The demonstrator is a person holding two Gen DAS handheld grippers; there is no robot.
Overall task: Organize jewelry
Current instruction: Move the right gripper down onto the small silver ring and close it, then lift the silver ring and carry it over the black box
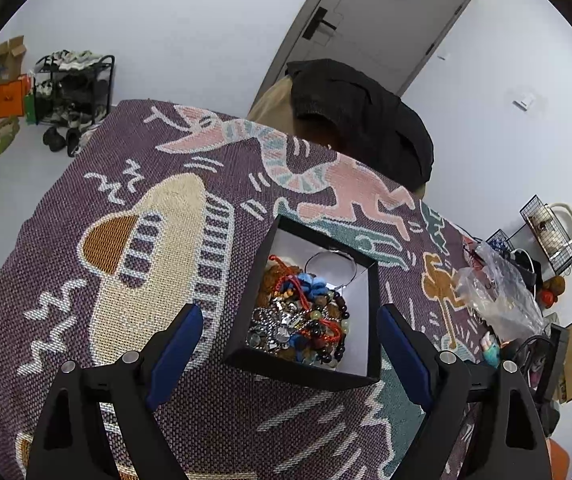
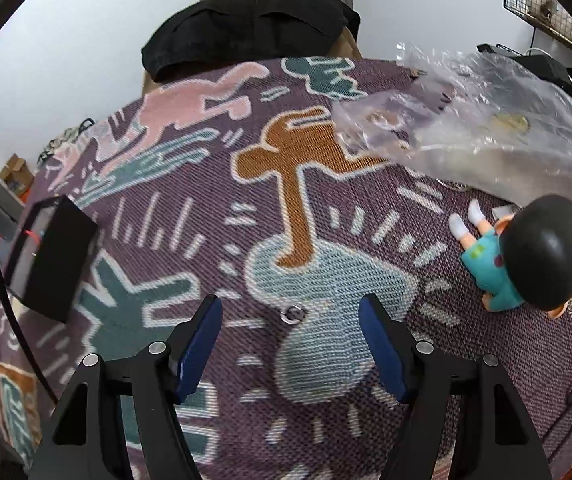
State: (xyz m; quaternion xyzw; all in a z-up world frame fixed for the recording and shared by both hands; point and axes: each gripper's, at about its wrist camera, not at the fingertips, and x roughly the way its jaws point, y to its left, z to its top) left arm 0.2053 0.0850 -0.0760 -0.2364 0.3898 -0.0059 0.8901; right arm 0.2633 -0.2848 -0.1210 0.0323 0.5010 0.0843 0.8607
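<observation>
A black box with a white lining sits on the patterned woven cloth. It holds a heap of bead bracelets, red cords and metal pieces and a thin silver bangle. My left gripper is open, its blue pads on either side of the box's near end, above it. My right gripper is open and empty, its jaws spread around a small silver ring that lies on the cloth. The box also shows at the left of the right wrist view.
A crumpled clear plastic bag lies at the cloth's far right. A doll in teal clothes lies near the right edge. A black garment on a chair back stands behind the table. Clutter and wire racks are at the right.
</observation>
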